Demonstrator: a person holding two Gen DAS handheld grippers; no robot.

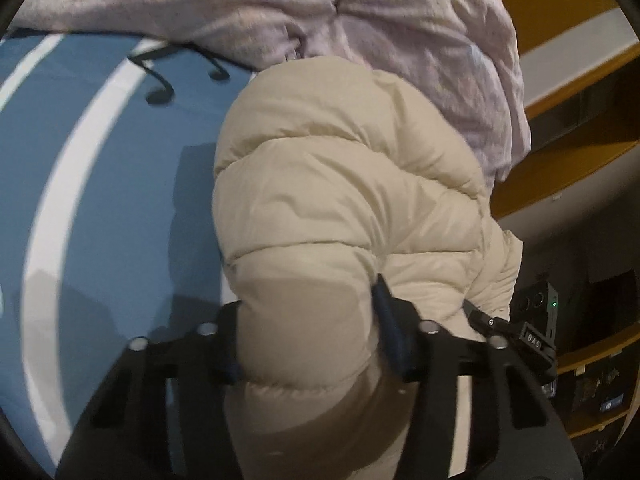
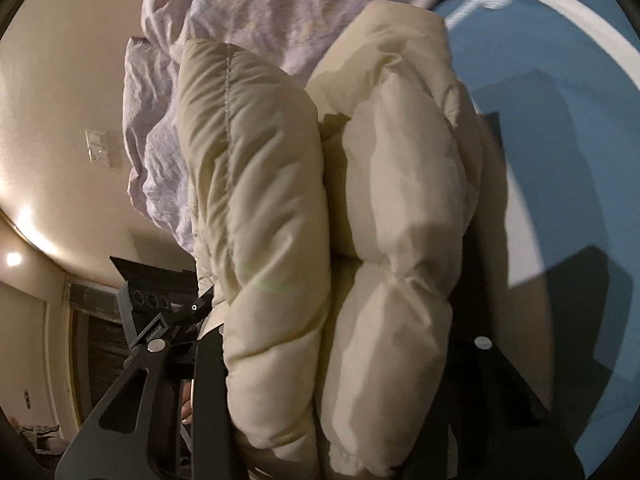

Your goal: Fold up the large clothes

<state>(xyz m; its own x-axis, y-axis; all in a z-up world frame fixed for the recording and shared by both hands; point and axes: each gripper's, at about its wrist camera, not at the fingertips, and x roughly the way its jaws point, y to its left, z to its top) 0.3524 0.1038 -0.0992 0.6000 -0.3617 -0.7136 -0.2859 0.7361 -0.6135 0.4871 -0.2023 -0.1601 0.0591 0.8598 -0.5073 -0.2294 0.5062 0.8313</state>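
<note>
Cream puffer jacket bunched thick between both claws, lifted over the blue bedcover rather than lying flat on it. Nearest the left camera, left gripper clamped on a fat quilted fold — blue-padded fingers pressed into either side of it, fabric bulging out past them. Angled forward along the jacket, with the bedcover to its left and the bed's edge to its right. Right gripper likewise closed on the jacket, two padded rolls squeezed side by side between the black fingers — the far finger mostly buried in shadow behind the cloth. Tilted so that wall and ceiling fill the left of its view, blue bedcover the right. Beyond the jacket, a crumpled lilac blanket heaped at the head of the bed, touching the jacket's far end. White stripes and a black music-note print on the cover. Further off, wooden shelves past the bed edge; a light switch on the cream wall.
</note>
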